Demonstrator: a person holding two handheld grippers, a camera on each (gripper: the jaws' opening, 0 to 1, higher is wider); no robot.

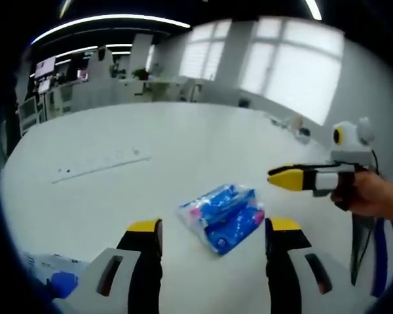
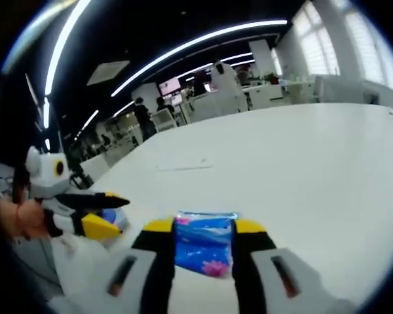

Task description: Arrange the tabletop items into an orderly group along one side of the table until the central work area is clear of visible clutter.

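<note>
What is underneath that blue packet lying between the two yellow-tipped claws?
In the left gripper view the blue packet lies flat on the bare white table, between the left gripper's open jaws. Whatever lies directly beneath it is covered by the packet itself.

We see the right gripper [image 2: 203, 230] low in the right gripper view, its two yellow-tipped jaws standing on either side of a blue packet [image 2: 204, 243] and touching its sides. The packet is between them, above the white table [image 2: 301, 163]. At the left, the left gripper [image 2: 111, 210] comes in, held by a hand [image 2: 19, 219]; its jaws are a little apart. A flat white strip [image 2: 185, 166] lies farther on the table.
</note>
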